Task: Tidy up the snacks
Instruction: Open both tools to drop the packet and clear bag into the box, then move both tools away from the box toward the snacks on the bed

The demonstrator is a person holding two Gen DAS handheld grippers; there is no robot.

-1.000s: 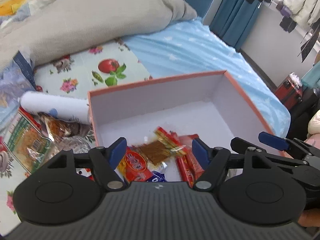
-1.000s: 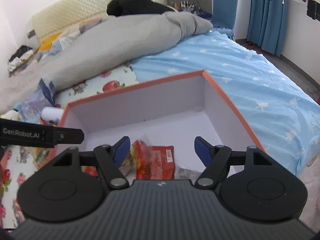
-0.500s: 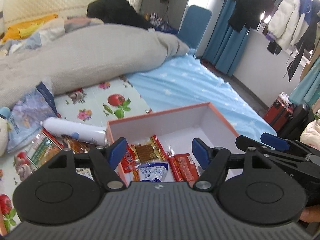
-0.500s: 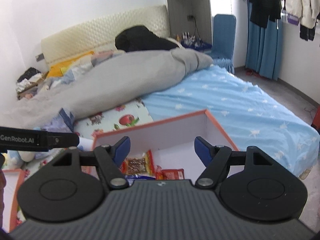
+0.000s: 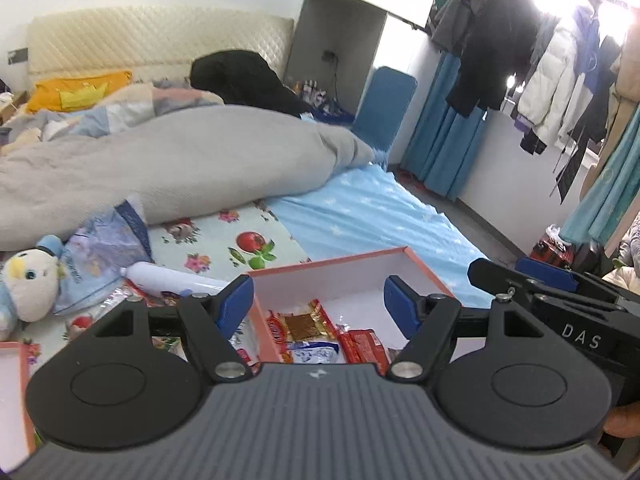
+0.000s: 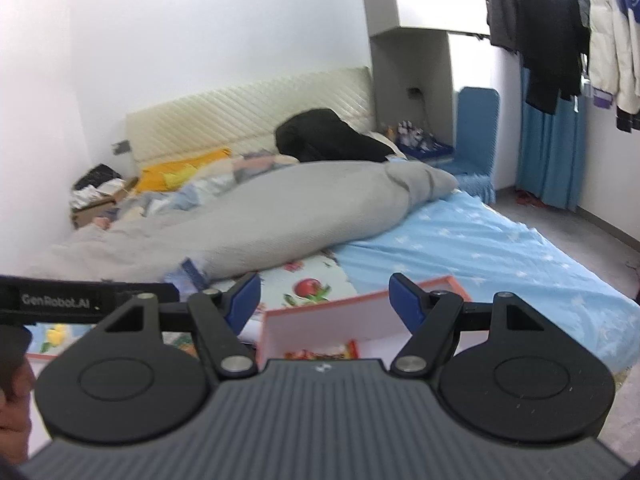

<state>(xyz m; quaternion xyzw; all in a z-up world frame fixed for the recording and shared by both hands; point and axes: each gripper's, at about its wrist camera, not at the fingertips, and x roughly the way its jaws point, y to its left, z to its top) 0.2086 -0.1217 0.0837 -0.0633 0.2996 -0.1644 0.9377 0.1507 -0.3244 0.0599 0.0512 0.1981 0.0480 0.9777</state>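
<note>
An orange-rimmed box (image 5: 352, 276) with a white inside sits on the bed and holds several snack packets (image 5: 316, 332), red, brown and blue-white. My left gripper (image 5: 318, 300) hangs open above and in front of it, nothing between its blue pads. The right gripper's (image 5: 536, 280) black fingers reach in from the right edge of the left wrist view. In the right wrist view the same box (image 6: 360, 320) lies low and partly hidden behind my right gripper (image 6: 324, 298), which is open and empty. More snack bags (image 5: 104, 256) and a white tube (image 5: 164, 278) lie left of the box.
A grey duvet (image 5: 180, 168) is heaped across the bed behind a floral mat (image 5: 240, 248). A plush toy (image 5: 24, 284) lies at the left; a second orange-edged tray (image 5: 16, 384) shows at the lower left. Blue sheet (image 5: 380, 220), a blue chair (image 5: 384, 108), hanging clothes at right.
Both grippers have risen and pulled back from the box, tilting upward; the box looks smaller and lower, and more of the room shows. Both stay open.
</note>
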